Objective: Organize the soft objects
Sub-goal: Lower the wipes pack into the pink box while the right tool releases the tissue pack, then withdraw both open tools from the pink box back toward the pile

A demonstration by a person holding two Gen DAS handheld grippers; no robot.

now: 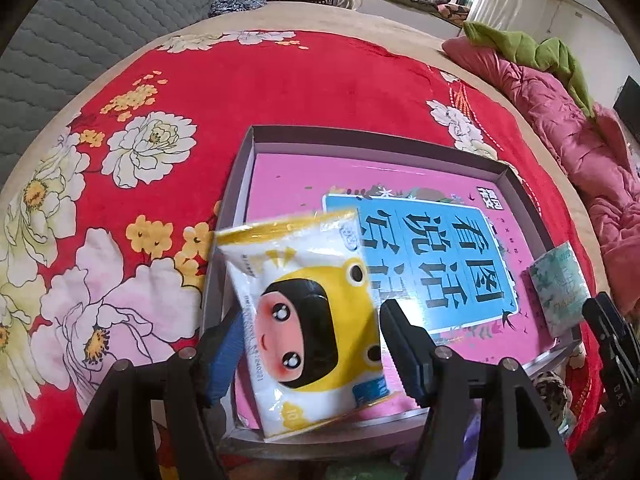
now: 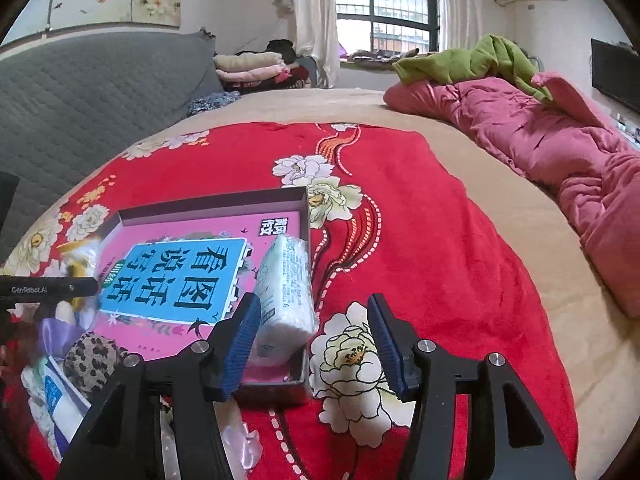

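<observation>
A shallow grey box (image 1: 360, 134) lies on the red floral blanket (image 1: 280, 88) with a pink and blue book (image 1: 440, 248) flat inside it. A yellow and white tissue pack (image 1: 316, 320) with a cartoon face stands tilted over the box's near left corner, between the fingers of my left gripper (image 1: 310, 320). Its top edge is blurred and the pads do not visibly squeeze it. A white and teal tissue pack (image 2: 286, 296) leans in the box's (image 2: 208, 204) right near corner. My right gripper (image 2: 314, 320) stands open just in front of it, its left finger beside the pack.
A heap of small things lies left of the box's near edge: a leopard-print cloth (image 2: 94, 356), a purple piece (image 2: 56, 332), a blue and white pack (image 2: 60, 400). A pink quilt (image 2: 540, 144) with a green cloth (image 2: 472, 60) lines the bed's right side. A grey padded headboard (image 2: 88, 92) stands left.
</observation>
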